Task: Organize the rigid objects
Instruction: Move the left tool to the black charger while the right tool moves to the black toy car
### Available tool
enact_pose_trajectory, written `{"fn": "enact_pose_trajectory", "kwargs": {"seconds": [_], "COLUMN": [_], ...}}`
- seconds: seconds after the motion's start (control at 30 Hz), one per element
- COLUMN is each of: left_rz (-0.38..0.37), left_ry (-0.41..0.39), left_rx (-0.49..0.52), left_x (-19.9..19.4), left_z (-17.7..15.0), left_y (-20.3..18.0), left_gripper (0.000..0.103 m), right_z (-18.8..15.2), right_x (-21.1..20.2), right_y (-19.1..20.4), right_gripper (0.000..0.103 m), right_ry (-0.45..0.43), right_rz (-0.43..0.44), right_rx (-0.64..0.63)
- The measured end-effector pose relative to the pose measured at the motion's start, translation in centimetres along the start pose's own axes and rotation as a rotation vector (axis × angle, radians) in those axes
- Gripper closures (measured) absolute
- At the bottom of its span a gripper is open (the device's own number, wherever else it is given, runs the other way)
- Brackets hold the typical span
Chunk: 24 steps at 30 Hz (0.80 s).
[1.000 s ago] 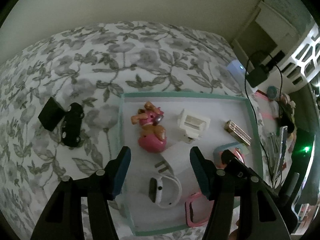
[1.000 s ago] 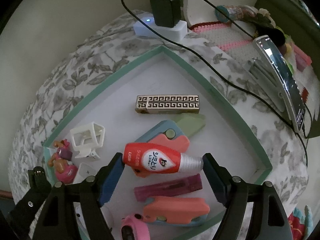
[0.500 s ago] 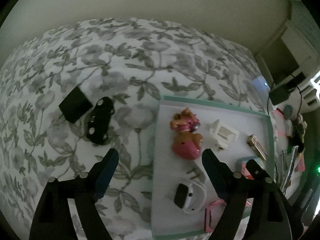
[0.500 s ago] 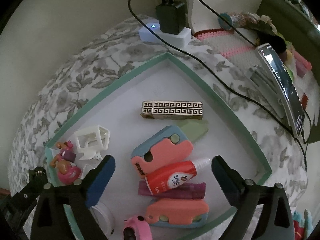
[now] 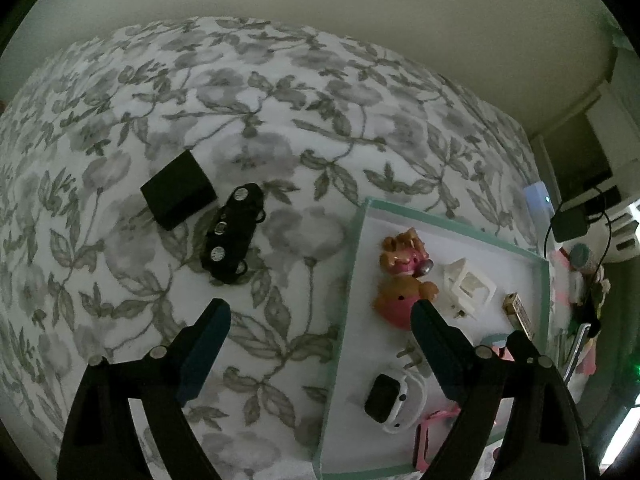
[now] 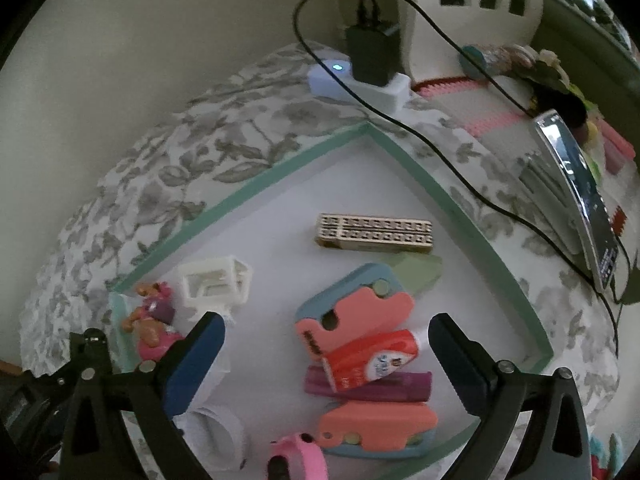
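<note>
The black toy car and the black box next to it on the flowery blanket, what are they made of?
The black toy car looks like hard, slightly glossy plastic or painted metal; it lies with its silvery wheel hubs showing. I cannot tell which. The black box beside it looks matte with sharp, flat faces, so probably plastic or stiff card. The dim light leaves both open.

A bed covered in a grey-and-white floral bedspread (image 5: pixel 248 92) carries everything. Directly on the fabric lie a black box (image 5: pixel 178 195) and, just beside it, a black toy car (image 5: pixel 233 239) turned wheels-up; well apart from them sits a shallow white tray with a mint-green rim (image 5: pixel 343 308). Near the tray's far corner, a white power strip (image 6: pixel 356 84) with a black adapter plugged in rests at the bed's edge, and its black cable (image 6: pixel 472 188) trails over the bedspread beside the tray.
</note>
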<state>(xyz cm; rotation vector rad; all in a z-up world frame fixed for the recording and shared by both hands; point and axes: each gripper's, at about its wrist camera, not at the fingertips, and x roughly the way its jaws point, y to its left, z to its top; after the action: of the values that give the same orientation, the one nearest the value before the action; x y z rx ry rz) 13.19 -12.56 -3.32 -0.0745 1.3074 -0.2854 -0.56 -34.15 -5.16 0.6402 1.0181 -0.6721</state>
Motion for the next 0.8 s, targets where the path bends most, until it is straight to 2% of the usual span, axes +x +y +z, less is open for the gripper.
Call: {"fn": "enact_pose_trajectory", "kwargs": {"seconds": [0.33, 0.57, 0.63, 0.8], "left_rz": [0.011, 0.004, -0.005, -0.008], "left_ry": [-0.036, -0.078, -0.095, -0.142], "left_rx": [-0.074, -0.175, -0.205, -0.272], "left_x": [-0.6, -1.1, -1.4, -2.6], "left_z": [0.8, 1.5, 1.7, 2.1], "left_y": [3.2, 7.1, 8.3, 11.2], "left_gripper": [0.011, 0.01, 0.005, 0.004], "right_z": [-0.6, -1.5, -1.9, -2.9], "right_x": [-0.9, -1.3, -1.4, -1.9], "right_y": [3.3, 6.1, 7.1, 9.5], "right_gripper": [0.0, 0.0, 0.0, 0.0], "right_ry": [-0.047, -0.062, -0.058, -0.071], "right_rz": [0.045, 0.108, 0.129, 0.164], "right_rx": [-0.102, -0.196, -0.226, -0.302]}}
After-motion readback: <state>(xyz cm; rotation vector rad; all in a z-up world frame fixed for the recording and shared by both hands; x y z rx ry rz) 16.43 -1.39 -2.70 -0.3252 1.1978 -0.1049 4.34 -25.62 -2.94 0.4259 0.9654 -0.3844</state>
